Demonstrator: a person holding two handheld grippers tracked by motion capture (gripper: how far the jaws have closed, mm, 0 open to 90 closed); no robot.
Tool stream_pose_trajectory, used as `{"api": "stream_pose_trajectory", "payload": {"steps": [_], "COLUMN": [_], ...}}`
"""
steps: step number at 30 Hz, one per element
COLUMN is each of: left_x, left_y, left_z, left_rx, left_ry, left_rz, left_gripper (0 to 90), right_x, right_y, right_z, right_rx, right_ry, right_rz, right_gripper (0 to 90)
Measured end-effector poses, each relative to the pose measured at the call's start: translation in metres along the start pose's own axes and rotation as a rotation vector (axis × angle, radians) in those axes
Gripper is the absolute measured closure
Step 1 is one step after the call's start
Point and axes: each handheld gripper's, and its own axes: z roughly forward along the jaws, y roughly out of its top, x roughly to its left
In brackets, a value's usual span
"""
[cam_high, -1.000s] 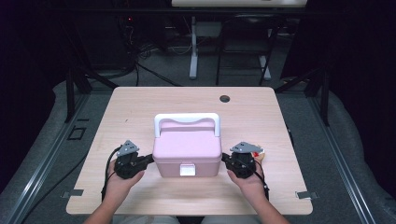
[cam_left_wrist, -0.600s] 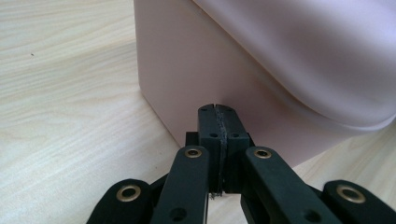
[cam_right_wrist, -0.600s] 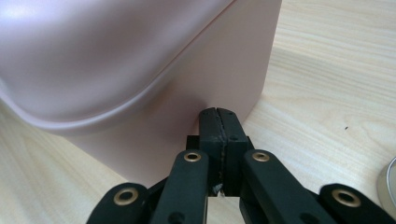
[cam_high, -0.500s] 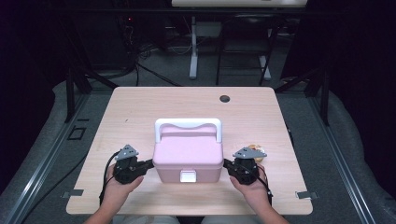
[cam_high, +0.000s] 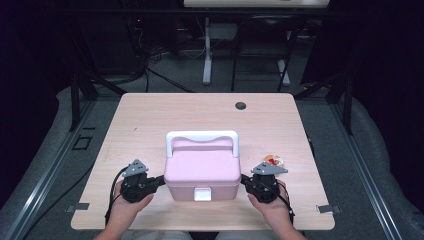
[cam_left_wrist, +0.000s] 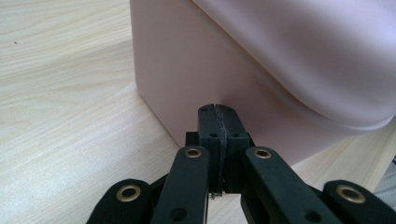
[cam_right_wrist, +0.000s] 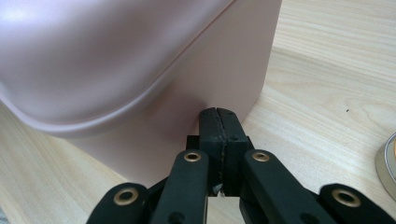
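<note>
High view shows a pink box (cam_high: 202, 172) with a white handle (cam_high: 202, 138) sitting on the light wooden bench (cam_high: 150, 115), toward its near edge and about midway across, with a white latch (cam_high: 202, 194) on the side facing the person. The left tongs (cam_high: 159, 179), held in the left hand (cam_high: 127, 205), point at the box's left side, and the right tongs (cam_high: 244, 180), held in the right hand (cam_high: 270, 207), point at its right side. Left gripper view has the left tongs (cam_left_wrist: 218, 110) pressed fully together with nothing between them, tips right at the pink wall just under the lid's rounded rim. Right gripper view has the right tongs (cam_right_wrist: 218, 112) likewise closed and empty, tips against the opposite wall. A small yellow and red object (cam_high: 274, 161) lies on the bench just behind the right tongs
</note>
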Motion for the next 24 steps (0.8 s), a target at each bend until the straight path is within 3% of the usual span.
{"api": "stream_pose_trajectory", "payload": {"steps": [10,12,16,20,24], "left_x": [-0.002,0.001,0.006,0.014,0.016], "left_y": [-0.002,-0.002,0.000,0.005,0.012], "left_z": [-0.002,-0.002,-0.002,-0.006,-0.013], "left_rx": [0.001,0.004,0.021,0.039,0.040], "left_ry": [-0.010,-0.022,-0.026,-0.034,-0.022], "left_rz": [0.000,0.002,0.002,-0.002,0.009], "left_gripper": [89.9,89.4,78.3,69.7,62.3], "right_x": [0.003,0.003,0.000,-0.010,-0.012], "right_y": [-0.004,-0.003,-0.001,0.003,0.009], "right_z": [-0.005,-0.005,-0.005,-0.009,-0.015], "right_rx": [0.006,0.002,0.023,0.052,0.056], "right_ry": [0.003,-0.004,-0.019,0.028,0.038], "right_rz": [-0.013,-0.033,-0.057,-0.032,-0.055], "right_gripper": [90.0,87.9,79.3,68.0,61.6]}}
